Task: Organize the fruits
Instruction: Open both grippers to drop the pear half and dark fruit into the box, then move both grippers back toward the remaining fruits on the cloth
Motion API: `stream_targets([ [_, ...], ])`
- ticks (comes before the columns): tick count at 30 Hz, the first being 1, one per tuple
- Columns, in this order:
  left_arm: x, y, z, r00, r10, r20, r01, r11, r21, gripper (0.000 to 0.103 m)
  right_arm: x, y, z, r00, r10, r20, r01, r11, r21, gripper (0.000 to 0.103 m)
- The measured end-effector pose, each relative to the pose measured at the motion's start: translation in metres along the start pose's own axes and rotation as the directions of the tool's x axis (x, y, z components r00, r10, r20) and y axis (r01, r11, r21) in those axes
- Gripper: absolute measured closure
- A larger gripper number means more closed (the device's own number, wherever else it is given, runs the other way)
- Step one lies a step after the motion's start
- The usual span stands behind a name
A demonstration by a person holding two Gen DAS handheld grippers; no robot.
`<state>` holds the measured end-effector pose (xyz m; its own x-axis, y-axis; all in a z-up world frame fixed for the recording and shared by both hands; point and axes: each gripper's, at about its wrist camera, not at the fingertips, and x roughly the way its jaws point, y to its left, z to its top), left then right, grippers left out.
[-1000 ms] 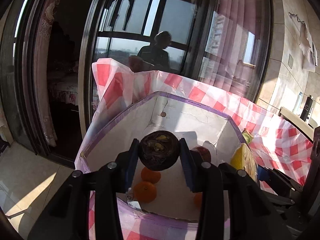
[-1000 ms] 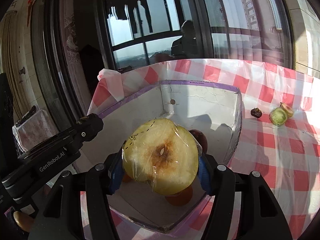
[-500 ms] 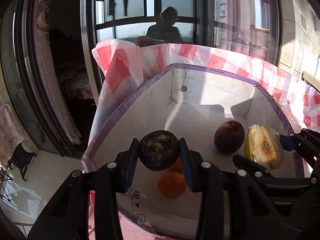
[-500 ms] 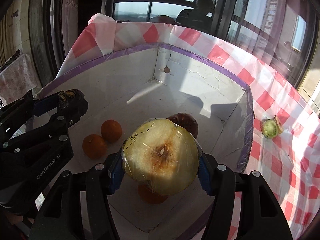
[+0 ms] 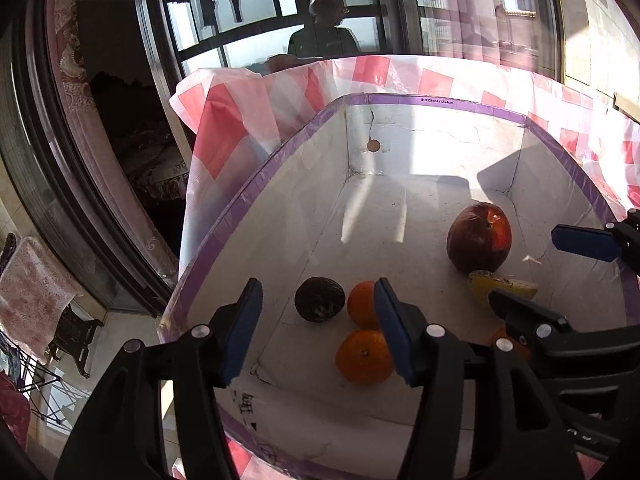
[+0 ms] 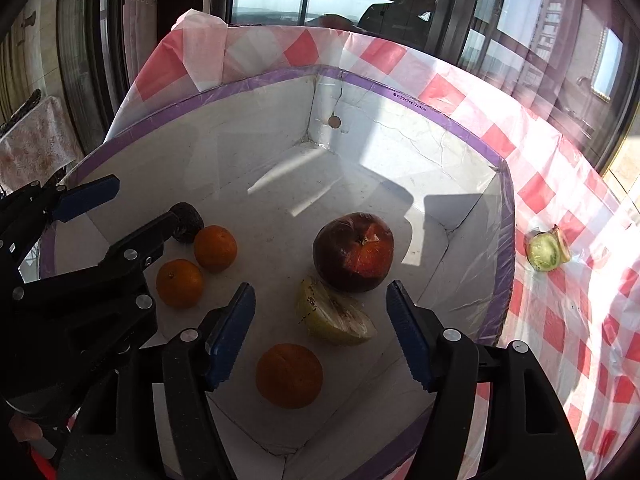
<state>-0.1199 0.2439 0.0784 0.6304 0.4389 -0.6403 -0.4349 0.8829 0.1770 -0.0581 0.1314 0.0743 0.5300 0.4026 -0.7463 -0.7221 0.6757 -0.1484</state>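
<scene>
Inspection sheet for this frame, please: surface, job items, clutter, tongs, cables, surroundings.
Surface: red-and-white checked tablecloth.
Job's things: white box with purple rim holds three oranges, a dark red apple, a wrapped pale fruit wedge and a dark round fruit.
Clutter: a cut green fruit lies on the cloth outside the box.
Tongs: left tongs and right tongs both open and empty, over the box.
Cables: nothing seen.
Surroundings: windows with a person's reflection; curtains.
</scene>
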Motion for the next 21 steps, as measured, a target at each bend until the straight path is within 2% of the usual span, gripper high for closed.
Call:
stream_targets([
  [8, 0.003, -0.002, 0.004, 0.999, 0.005, -0.044, -0.005, 1.000, 0.013, 0.044, 0.000, -0.001, 0.001, 1.000, 0.001, 0.026, -0.001, 1.000, 0.005, 0.037],
  [10, 0.002, -0.002, 0.007, 0.998, 0.004, -0.058, -0.004, 1.000, 0.001, 0.044, -0.005, -0.003, -0.001, 0.998, 0.020, 0.062, -0.021, 1.000, 0.011, 0.037],
  [11, -0.004, -0.002, 0.009, 0.998, 0.034, -0.045, -0.035, 0.999, -0.016, 0.038, -0.012, -0.006, -0.004, 0.994, 0.037, 0.103, -0.039, 0.999, 0.021, 0.038],
  [12, -0.013, -0.003, 0.011, 0.995, 0.095, -0.028, -0.096, 0.995, -0.037, 0.018, -0.021, -0.010, -0.007, 0.987, 0.032, 0.157, -0.039, 0.999, 0.038, 0.036],
  [13, -0.025, -0.004, 0.014, 0.989, 0.149, 0.013, -0.148, 0.987, -0.059, 0.010, -0.032, -0.017, -0.010, 0.978, 0.032, 0.205, -0.046, 0.997, 0.064, 0.034],
  [14, -0.039, -0.007, 0.017, 0.985, 0.154, 0.081, -0.148, 0.986, -0.075, 0.004, -0.043, -0.027, -0.014, 0.966, 0.047, 0.255, -0.073, 0.993, 0.093, 0.033],
  [15, -0.053, -0.010, 0.019, 0.981, 0.134, 0.142, -0.123, 0.989, -0.085, 0.004, -0.054, -0.037, -0.019, 0.951, 0.057, 0.304, -0.099, 0.988, 0.122, 0.028],
  [16, -0.068, -0.013, 0.022, 0.973, 0.110, 0.203, -0.093, 0.991, -0.096, 0.003, -0.065, -0.049, -0.026, 0.932, 0.053, 0.357, -0.116, 0.981, 0.158, 0.018],
  [17, -0.083, -0.019, 0.024, 0.959, 0.084, 0.270, -0.057, 0.993, -0.107, 0.002, -0.076, -0.063, -0.034, 0.911, 0.031, 0.410, -0.122, 0.972, 0.199, 0.017],
  [18, -0.100, -0.026, 0.025, 0.937, 0.051, 0.346, -0.012, 0.993, -0.113, 0.002, -0.086, -0.078, -0.043, 0.889, 0.005, 0.458, -0.129, 0.962, 0.240, 0.017],
  [20, -0.127, -0.045, 0.025, 0.874, -0.038, 0.485, 0.093, 0.992, -0.090, 0.002, -0.099, -0.109, -0.065, 0.850, -0.062, 0.523, -0.141, 0.930, 0.339, 0.017],
  [21, -0.137, -0.058, 0.024, 0.834, -0.107, 0.542, 0.157, 0.987, -0.047, 0.002, -0.102, -0.127, -0.077, 0.837, -0.100, 0.537, -0.149, 0.904, 0.401, 0.016],
])
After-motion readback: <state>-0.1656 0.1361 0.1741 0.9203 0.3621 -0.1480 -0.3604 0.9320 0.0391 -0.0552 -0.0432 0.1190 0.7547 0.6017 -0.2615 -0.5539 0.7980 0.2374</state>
